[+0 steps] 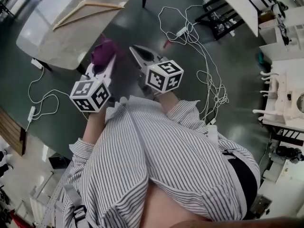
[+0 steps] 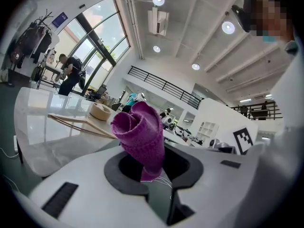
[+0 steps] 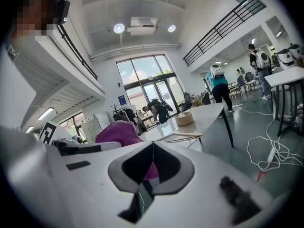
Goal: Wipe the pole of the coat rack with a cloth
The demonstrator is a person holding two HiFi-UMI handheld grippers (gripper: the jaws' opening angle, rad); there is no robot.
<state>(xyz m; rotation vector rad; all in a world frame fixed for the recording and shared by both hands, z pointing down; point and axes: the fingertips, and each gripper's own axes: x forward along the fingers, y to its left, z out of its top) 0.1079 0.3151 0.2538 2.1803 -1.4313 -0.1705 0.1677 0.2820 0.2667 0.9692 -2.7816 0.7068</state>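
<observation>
Cloth (image 2: 140, 132) — soft and light by the look — is pinched at its lower end by left tongs (image 2: 154, 175), right tongs (image 3: 153, 144) clenched empty.

Both forearms reach forward out of the sleeves of the striped shirt (image 1: 156, 160). They carry the left gripper (image 1: 106, 61) and right gripper (image 1: 137, 50) just ahead of the shirt's chest, side by side and near each other, marker cubes toward the shirt and jaws pointing away from it. The left gripper (image 2: 153, 172) has its jaws clamped on a rolled purple cloth (image 2: 139, 134) that stands up past the tips. The right gripper (image 3: 152, 145) has its jaws together at the tips, and the purple in the hollow behind them seems to be that cloth beyond, not something gripped.
</observation>
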